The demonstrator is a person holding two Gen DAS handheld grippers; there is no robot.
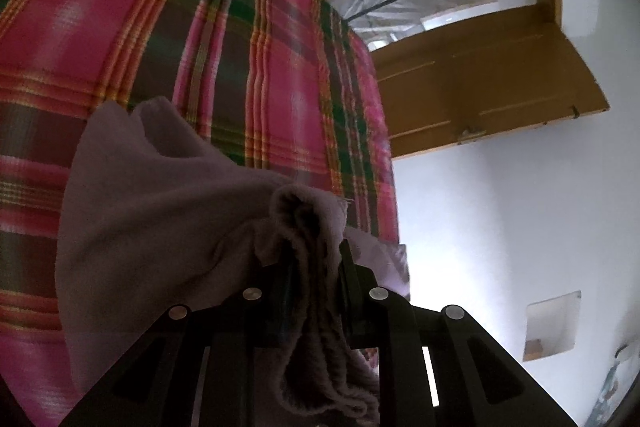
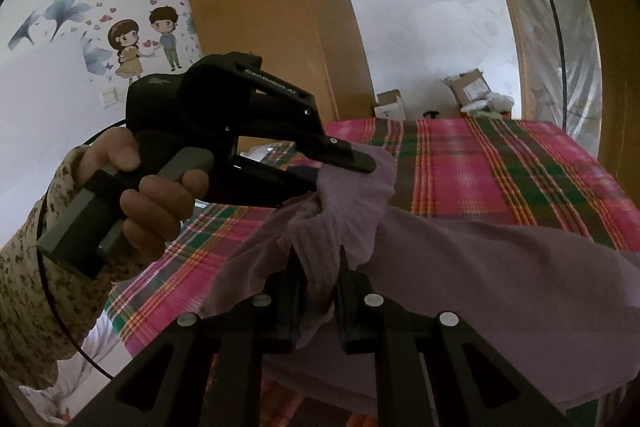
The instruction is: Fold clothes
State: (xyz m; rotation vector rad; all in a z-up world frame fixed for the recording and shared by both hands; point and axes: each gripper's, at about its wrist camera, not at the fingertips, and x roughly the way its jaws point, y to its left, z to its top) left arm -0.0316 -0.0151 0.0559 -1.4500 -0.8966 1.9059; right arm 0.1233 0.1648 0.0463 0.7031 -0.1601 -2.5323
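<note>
Clearly both tools have hold of one pale lilac garment [image 2: 500, 267], a soft, slightly fuzzy knit with no print on it. It hangs above a bed covered by a plaid sheet [image 1: 160, 27] of pink, green, dark brown and thin orange-yellow lines.

Seen from the left wrist, the left tool [image 1: 314, 259] has its two black fingers nearly closed on a thick bunch of the fabric. A rolled, ribbed-looking edge bulges out just above the fingertips and more folds trail down between the fingers toward the camera. To the left of the grip the cloth spreads in a broad, loose sheet with a deep crease and a raised corner, hiding part of the bed.

From the right wrist, the right tool [image 2: 320, 267] is likewise pinched on a gathered wad of the same garment, the edge puckered and ruffled where it is squeezed. From there the cloth stretches smoothly away to the right in a wide, fairly taut panel. The left tool [image 2: 352, 165] appears in this view too, just beyond, its tips sunk into the bunched edge, so the two grips sit close together. A hand [image 2: 156, 195] in a speckled sleeve [image 2: 24, 279] grasps its handle.

Behind the bed stand a wooden wardrobe [image 2: 280, 27], some cardboard boxes [image 2: 468, 87] and a wall with cartoon stickers [image 2: 144, 43].
</note>
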